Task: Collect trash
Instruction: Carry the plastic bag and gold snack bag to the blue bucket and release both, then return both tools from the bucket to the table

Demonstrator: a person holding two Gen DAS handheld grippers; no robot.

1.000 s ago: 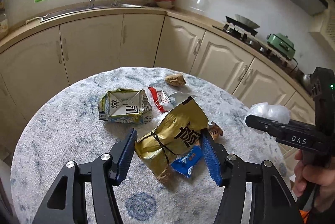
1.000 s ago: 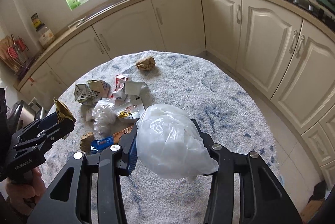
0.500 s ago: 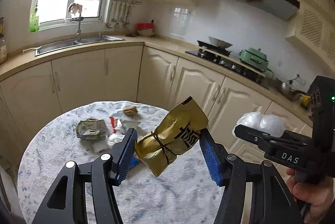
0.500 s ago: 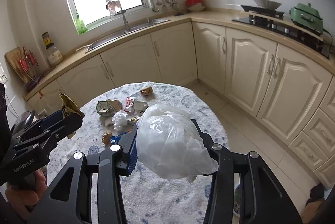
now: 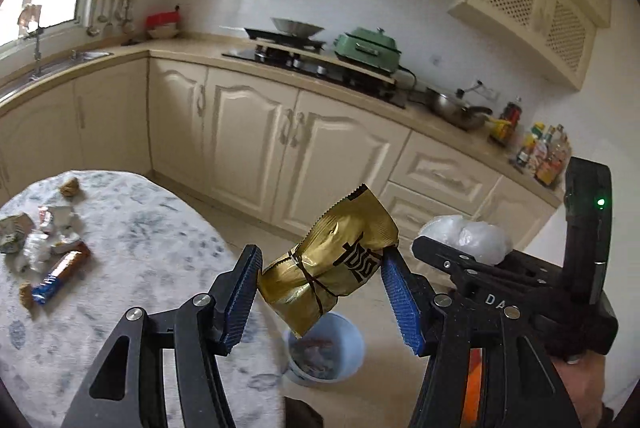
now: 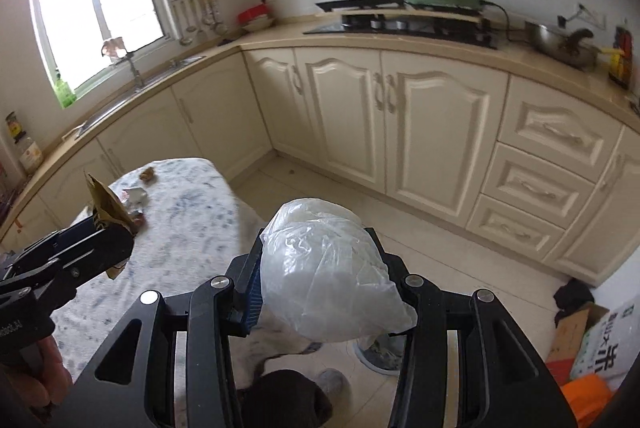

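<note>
One gold snack wrapper [image 5: 332, 268] hangs clamped in the left gripper [image 5: 320, 292] above a blue bin [image 5: 324, 348] it half hides, while the right gripper [image 6: 332, 288] clamps one crumpled plastic bag [image 6: 332, 272] covering its right pad.

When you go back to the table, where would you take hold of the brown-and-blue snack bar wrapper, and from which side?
Grip the brown-and-blue snack bar wrapper across its narrow width near the middle, coming from above. It lies flat and long on the table, slanting, so turn the gripper to span its short sides. Its blue end has a brown scrap close by; the middle looks clearer.
</note>
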